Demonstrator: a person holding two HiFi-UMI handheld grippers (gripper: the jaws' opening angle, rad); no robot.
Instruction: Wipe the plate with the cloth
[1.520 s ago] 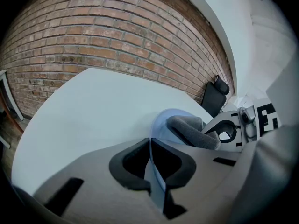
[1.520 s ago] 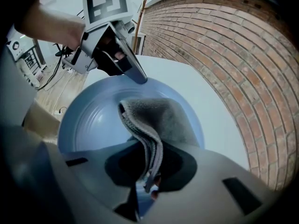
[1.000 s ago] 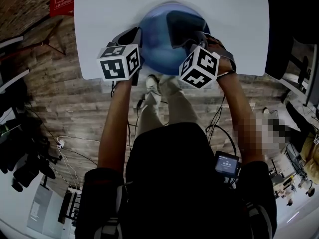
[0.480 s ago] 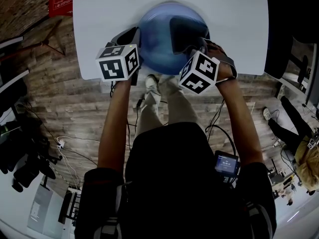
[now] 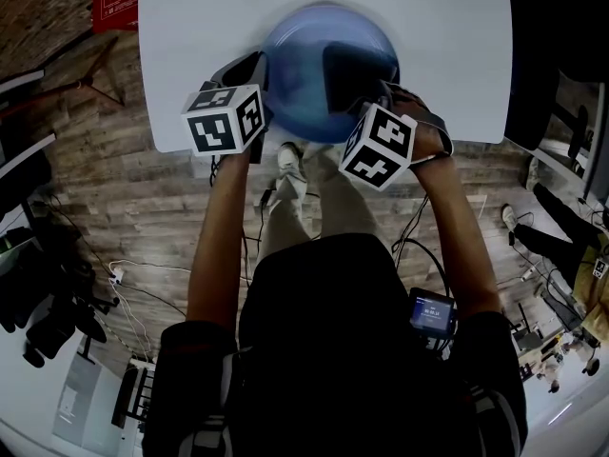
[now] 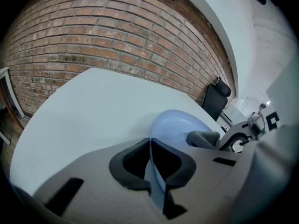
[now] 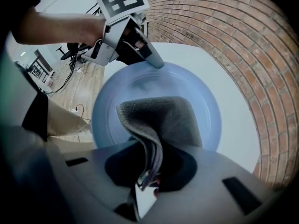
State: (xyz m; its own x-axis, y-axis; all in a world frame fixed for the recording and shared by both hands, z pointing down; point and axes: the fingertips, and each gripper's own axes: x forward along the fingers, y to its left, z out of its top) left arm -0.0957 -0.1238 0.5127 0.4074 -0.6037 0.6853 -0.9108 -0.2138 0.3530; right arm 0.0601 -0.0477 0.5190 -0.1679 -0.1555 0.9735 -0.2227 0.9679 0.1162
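Plate (image 5: 290,79), head view: we see the blue dish on the white table (image 5: 190,27), upper centre of the frame, close to the table's near edge.
Left gripper (image 5: 263,72), head view: its tip meets the plate's left rim.
Right gripper (image 5: 369,86), head view: it points steeply down over the plate's right half, with the dark cloth (image 5: 354,57) under it.
Plate rim, left gripper view: we see the thin blue edge running between the two dark pads at lower centre. The jaws are pinched onto it and steady the dish.
Cloth, left gripper view: a grey wad lies on the plate, right of centre.
Cloth, right gripper view: the jaws squeeze a gathered fold at lower centre, and the rest fans out on the plate's middle.
Plate, right gripper view: it fills the centre, with the left gripper's tip on its far rim, upper middle.
Progress: we judge the wiping under way. The cloth is on the surface, and the bare ring around it is left to cover. We cannot tell how clean it is.
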